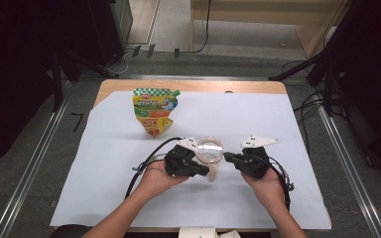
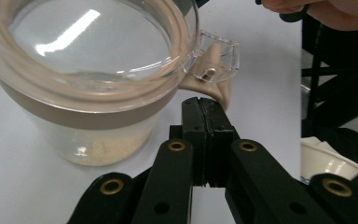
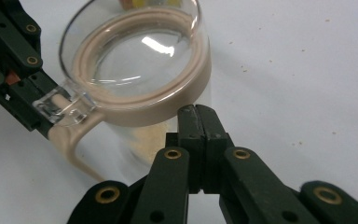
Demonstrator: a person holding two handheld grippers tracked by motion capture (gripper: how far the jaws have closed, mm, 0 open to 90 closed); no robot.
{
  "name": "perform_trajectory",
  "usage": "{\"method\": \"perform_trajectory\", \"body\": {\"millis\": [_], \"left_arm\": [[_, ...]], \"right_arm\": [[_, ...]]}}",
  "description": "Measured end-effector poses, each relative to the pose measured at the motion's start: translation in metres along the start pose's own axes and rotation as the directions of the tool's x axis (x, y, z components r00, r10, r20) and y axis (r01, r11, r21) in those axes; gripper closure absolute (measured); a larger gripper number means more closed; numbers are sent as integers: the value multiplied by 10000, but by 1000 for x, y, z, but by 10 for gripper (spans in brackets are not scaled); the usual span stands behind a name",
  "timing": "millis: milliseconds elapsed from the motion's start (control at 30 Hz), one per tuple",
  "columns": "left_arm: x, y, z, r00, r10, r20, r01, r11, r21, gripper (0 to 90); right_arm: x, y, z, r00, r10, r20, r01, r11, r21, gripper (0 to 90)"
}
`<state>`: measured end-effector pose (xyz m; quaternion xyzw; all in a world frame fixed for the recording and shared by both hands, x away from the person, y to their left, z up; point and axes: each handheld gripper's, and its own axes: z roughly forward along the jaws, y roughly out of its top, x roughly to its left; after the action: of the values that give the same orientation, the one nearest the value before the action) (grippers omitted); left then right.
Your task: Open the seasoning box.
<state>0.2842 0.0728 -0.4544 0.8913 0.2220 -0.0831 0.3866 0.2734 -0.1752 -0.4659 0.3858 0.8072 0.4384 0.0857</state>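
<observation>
The clear jug (image 1: 209, 151) with its beige collar and see-through lid stands upright on the white sheet (image 1: 278, 198), nearer the front edge than the back, about midway between the sides. A little pale powder sits in its bottom. My left gripper (image 2: 205, 105) has its jaws pressed together, tips right at the beige handle (image 2: 212, 91). My right gripper (image 3: 198, 112) is closed too, empty, tips just beside the jug's collar. A yellow-green spout pouch (image 1: 155, 110) stands toward the back-left corner.
</observation>
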Motion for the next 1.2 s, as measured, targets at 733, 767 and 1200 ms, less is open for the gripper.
{"method": "perform_trajectory", "body": {"millis": [733,767,1200], "left_arm": [[15,-12,-55,9979,-435,-488,399,9966,-723,597],[17,-13,-56,9976,-478,-510,440,9962,-745,593],[21,-15,-56,9973,-400,-613,353,9965,-763,519]], "right_arm": [[70,-14,-23,9942,-467,-966,428,9982,-422,900],[73,-14,-20,9933,-541,-1024,501,9979,-412,900],[81,-18,16,9955,-751,-571,764,9968,216,900]]}}
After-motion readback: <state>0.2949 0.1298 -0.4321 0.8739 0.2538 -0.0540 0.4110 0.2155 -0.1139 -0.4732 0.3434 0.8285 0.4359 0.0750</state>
